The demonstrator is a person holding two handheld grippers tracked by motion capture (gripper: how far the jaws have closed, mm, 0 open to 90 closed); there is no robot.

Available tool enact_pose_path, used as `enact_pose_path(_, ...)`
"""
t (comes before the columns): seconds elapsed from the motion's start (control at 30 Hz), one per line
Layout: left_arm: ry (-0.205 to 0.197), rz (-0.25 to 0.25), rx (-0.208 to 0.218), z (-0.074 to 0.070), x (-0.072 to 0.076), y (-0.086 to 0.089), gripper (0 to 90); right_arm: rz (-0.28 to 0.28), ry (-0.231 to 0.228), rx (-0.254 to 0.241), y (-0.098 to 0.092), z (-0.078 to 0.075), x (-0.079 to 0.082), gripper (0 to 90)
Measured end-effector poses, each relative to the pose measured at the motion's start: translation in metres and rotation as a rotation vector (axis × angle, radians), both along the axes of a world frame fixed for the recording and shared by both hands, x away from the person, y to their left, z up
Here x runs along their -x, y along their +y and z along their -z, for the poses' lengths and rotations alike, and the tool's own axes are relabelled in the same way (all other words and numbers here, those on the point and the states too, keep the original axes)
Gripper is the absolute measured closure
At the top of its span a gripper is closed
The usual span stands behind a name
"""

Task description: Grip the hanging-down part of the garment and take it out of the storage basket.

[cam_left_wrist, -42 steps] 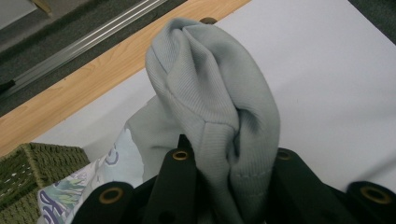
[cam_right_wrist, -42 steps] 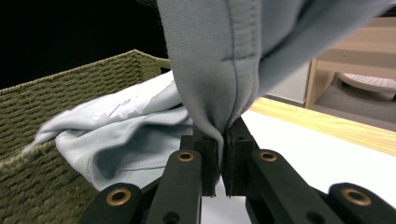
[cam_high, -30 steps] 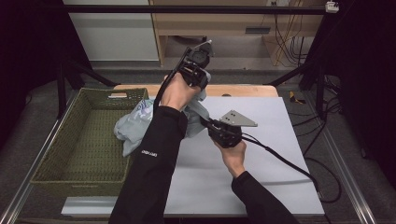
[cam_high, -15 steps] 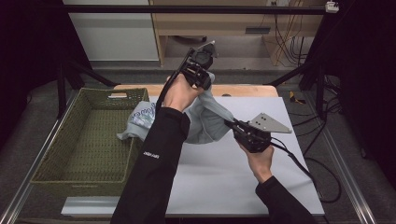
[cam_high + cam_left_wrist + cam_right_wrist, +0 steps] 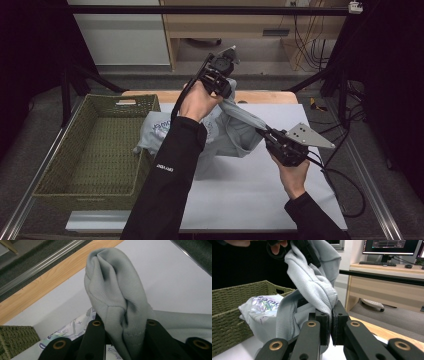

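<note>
Both grippers clamp the grey sweatshirt (image 5: 235, 131): left gripper (image 5: 221, 86) lifts a ribbed cuff, right gripper (image 5: 267, 136) pinches a fold above the white table (image 5: 250, 190). Spreading it flat looks next.

The sleeve (image 5: 165, 175) hides part of the sweatshirt (image 5: 235, 132).
</note>
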State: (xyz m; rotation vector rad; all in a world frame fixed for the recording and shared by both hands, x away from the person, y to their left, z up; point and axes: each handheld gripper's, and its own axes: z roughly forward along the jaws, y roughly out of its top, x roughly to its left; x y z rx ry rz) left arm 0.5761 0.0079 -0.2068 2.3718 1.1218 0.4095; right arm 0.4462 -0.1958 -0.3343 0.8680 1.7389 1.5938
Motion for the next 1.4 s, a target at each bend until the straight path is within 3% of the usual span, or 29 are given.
enact_pose_path(0.1, 0.002, 0.009, 0.005, -0.001, 0.001, -0.003, 78.8, 0.007, -0.020, 0.020, -0.002, -0.003, 0.003, 86.2)
enact_pose_path(0.27, -0.002, 0.025, 0.002, -0.003, 0.005, -0.010, 78.8, 0.019, -0.051, -0.008, -0.011, -0.012, 0.011, 86.1)
enact_pose_path(0.57, -0.005, 0.027, 0.011, -0.006, 0.008, -0.011, 78.8, 0.031, -0.080, -0.032, -0.012, -0.021, 0.015, 86.0)
enact_pose_path(0.6, -0.005, 0.027, 0.013, -0.006, 0.008, -0.011, 78.8, 0.038, -0.101, -0.029, -0.012, -0.022, 0.015, 85.9)
enact_pose_path(0.8, 0.001, 0.020, -0.001, -0.001, 0.006, -0.012, 78.8, -0.001, -0.052, -0.011, -0.010, -0.014, 0.011, 82.5)
enact_pose_path(0.9, 0.002, 0.022, -0.004, 0.002, 0.005, -0.012, 78.8, -0.024, -0.017, -0.012, -0.011, 0.003, 0.008, 65.2)
enact_pose_path(0.93, 0.002, 0.022, -0.004, 0.002, 0.005, -0.012, 78.8, -0.024, -0.017, -0.012, -0.011, 0.003, 0.008, 65.2)
enact_pose_path(0.97, 0.000, 0.019, -0.003, 0.002, 0.004, -0.012, 78.8, -0.031, -0.007, -0.001, -0.013, 0.011, 0.008, 51.9)
enact_pose_path(1.07, -0.002, 0.018, -0.002, 0.004, 0.004, -0.013, 78.8, -0.053, 0.011, -0.007, -0.017, 0.019, 0.010, 28.4)
enact_pose_path(1.13, -0.001, 0.028, -0.006, 0.005, 0.004, -0.014, 78.8, -0.048, 0.005, 0.003, -0.019, 0.020, 0.011, 24.0)
enact_pose_path(1.17, 0.001, 0.030, -0.003, 0.006, 0.004, -0.013, 78.8, -0.042, -0.002, 0.001, -0.021, 0.022, 0.013, 17.7)
enact_pose_path(1.23, 0.003, 0.030, -0.004, 0.006, 0.003, -0.013, 78.8, -0.036, 0.028, -0.031, -0.030, 0.023, 0.013, 8.8)
enact_pose_path(1.4, -0.002, 0.042, 0.003, 0.008, 0.006, -0.012, 78.8, 0.023, 0.020, -0.066, -0.041, 0.028, 0.016, 1.5)
